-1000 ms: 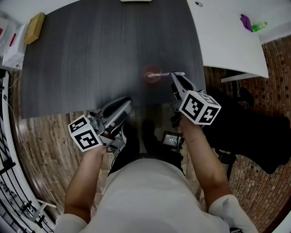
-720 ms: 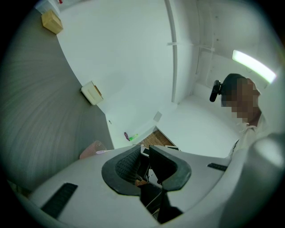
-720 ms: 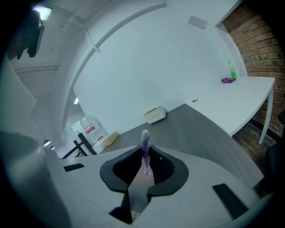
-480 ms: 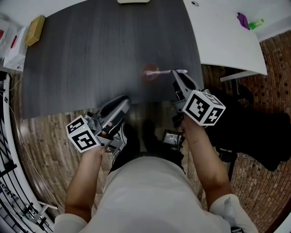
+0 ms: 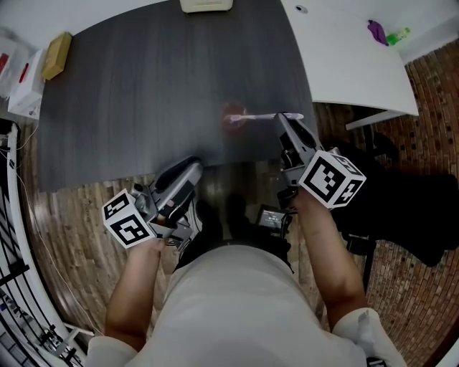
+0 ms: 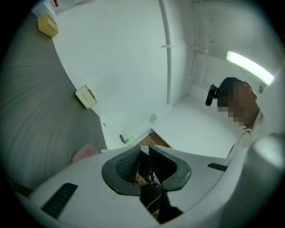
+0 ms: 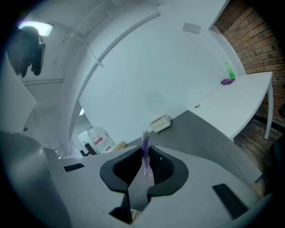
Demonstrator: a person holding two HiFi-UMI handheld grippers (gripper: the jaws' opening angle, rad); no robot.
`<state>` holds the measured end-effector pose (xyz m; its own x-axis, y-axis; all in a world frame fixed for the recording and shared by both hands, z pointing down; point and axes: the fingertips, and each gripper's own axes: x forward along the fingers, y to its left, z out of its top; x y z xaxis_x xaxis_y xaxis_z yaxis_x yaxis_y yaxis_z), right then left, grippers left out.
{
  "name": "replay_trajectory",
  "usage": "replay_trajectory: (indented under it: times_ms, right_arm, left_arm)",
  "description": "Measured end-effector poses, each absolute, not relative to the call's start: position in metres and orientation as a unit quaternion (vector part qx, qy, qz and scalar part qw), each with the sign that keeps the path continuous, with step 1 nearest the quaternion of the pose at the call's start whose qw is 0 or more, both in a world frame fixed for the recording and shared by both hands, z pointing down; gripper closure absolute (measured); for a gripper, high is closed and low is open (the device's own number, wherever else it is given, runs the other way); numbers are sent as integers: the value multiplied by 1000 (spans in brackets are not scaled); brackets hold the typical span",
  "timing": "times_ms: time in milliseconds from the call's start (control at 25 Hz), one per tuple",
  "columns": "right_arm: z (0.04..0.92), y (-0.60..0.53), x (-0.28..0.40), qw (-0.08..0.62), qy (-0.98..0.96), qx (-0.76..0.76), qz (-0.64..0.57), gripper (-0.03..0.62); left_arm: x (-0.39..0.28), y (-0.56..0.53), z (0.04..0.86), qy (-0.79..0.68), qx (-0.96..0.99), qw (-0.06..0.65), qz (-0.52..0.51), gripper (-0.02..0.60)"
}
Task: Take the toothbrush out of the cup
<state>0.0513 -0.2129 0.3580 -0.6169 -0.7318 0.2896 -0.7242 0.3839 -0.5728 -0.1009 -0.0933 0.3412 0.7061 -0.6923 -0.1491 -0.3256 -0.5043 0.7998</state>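
right gripper (image 5: pixel 286 119): clamped on the slim white-and-purple plastic toothbrush (image 7: pixel 145 147), held level
toothbrush: far end at the translucent pink plastic cup (image 5: pixel 231 111); in or out, cannot tell
cup: on the dark grey wood-grain table (image 5: pixel 129 93)
left gripper (image 5: pixel 190 170): jaws nearly together, empty, at the table's front edge

On our dark desk (image 5: pixel 129 107), a pink cup (image 5: pixel 234 116) sits left of the right hand-held gripper (image 5: pixel 286 120); a tan block (image 5: pixel 56 54) and beige box (image 5: pixel 206 5) lie far beyond the left hand-held gripper (image 5: pixel 191 168).
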Motion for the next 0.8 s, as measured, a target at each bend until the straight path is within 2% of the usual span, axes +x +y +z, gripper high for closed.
replay_trajectory:
  times_ms: [800]
  right_arm:
    - [329, -190, 60, 25, 836, -433, -337, 537]
  left_arm:
    - [-111, -78, 311, -294, 844, 377, -243, 531]
